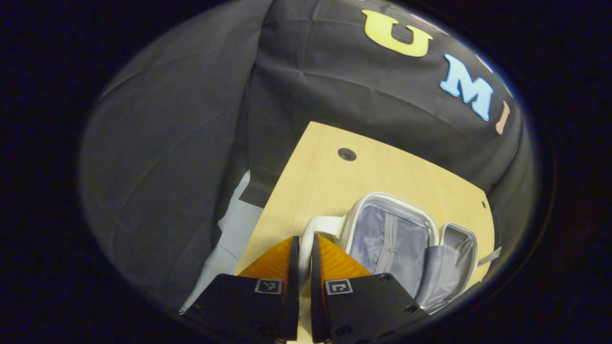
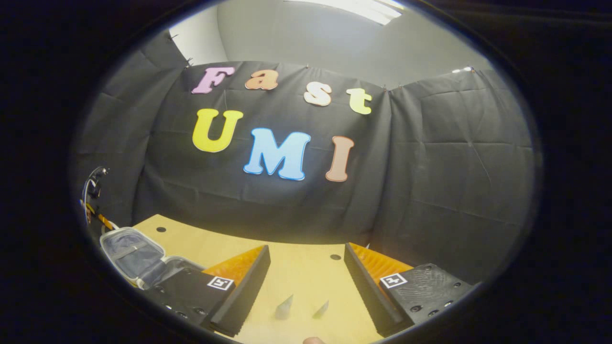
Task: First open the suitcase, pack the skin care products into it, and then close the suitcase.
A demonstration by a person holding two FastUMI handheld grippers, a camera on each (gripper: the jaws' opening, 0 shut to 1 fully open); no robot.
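Observation:
The small white suitcase (image 1: pixel 397 239) lies open on the wooden table (image 1: pixel 334 181), its grey zipped lining facing up. Its white handle (image 1: pixel 325 224) loops toward me, and my left gripper (image 1: pixel 305 251) is shut on that handle, which passes between both fingers. In the right gripper view the open suitcase (image 2: pixel 129 248) sits at the far left of the table (image 2: pixel 296 267). My right gripper (image 2: pixel 307 252) stands open above the table with nothing between its fingers. Two small pale pointed tips, possibly skin care tubes (image 2: pixel 285 306), poke up just below the gap.
A round cable hole (image 1: pixel 346 154) marks the table's far part, with another hole (image 2: pixel 335 257) near my right gripper. Black cloth walls close off the back and sides. Cables and part of a device (image 2: pixel 93 196) show at the far left edge.

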